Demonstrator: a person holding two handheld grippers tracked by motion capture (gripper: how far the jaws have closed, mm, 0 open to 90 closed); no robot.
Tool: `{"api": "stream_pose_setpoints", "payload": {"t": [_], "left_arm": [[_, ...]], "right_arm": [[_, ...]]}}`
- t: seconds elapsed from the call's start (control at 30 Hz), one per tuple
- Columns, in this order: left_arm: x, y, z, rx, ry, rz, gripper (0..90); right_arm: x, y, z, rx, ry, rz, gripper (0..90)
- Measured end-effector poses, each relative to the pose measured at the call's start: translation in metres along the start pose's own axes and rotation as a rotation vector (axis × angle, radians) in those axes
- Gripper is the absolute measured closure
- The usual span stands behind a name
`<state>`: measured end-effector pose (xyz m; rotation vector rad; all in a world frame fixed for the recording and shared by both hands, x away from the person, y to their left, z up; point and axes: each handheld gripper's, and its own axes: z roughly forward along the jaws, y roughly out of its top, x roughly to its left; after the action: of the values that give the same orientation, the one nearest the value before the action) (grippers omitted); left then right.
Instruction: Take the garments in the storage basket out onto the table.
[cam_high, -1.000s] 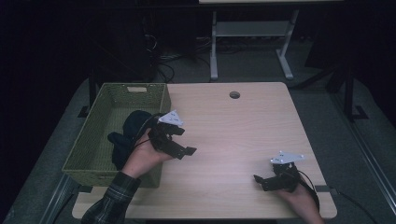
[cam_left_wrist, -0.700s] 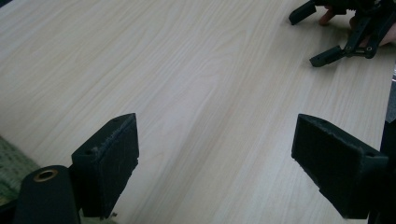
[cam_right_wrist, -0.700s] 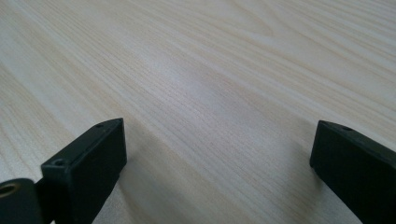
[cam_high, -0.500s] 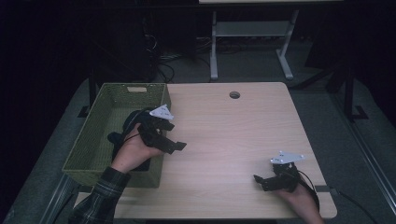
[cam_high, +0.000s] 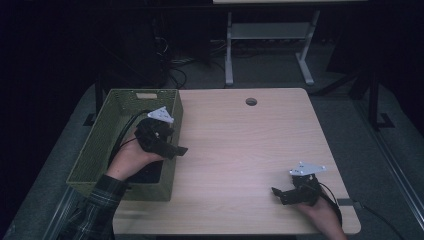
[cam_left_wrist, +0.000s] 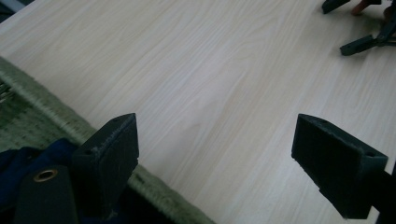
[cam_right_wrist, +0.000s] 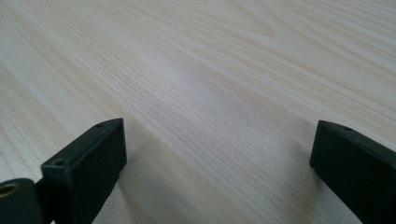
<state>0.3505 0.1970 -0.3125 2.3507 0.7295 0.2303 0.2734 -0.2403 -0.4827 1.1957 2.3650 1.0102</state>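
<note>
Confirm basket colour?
Olive green mesh basket, clearest in the high view; the left gripper hangs over its rim.

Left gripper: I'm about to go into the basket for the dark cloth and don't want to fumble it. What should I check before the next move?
1. Left gripper open: ok, its fingers stand wide apart with nothing between them.
2. Left gripper over the basket: ok, it sits above the right rim.
3. Dark cloth in the basket: ok, navy fabric lies just inside the rim.
4. Fingers aimed at the cloth: not ok, they point out over the table.
5. Right gripper out of the way: ok, open and low at the table's near right corner.
</note>
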Motion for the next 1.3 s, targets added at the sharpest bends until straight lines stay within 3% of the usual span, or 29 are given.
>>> {"api": "stream_pose_setpoints", "payload": {"t": [0.6,0.73,1.3], "left_arm": [[0.025,-0.019,-0.02,0.019,0.079,-0.061,14.5],[0.03,-0.023,-0.023,0.037,0.112,-0.056,14.4],[0.046,-0.045,-0.014,0.116,0.174,-0.101,13.9]], "right_arm": [[0.0,0.0,0.0,0.0,0.0,0.0,3.2],[0.0,0.0,0.0,0.0,0.0,0.0,3.2],[0.0,0.0,0.0,0.001,0.0,0.001,3.2]]}}
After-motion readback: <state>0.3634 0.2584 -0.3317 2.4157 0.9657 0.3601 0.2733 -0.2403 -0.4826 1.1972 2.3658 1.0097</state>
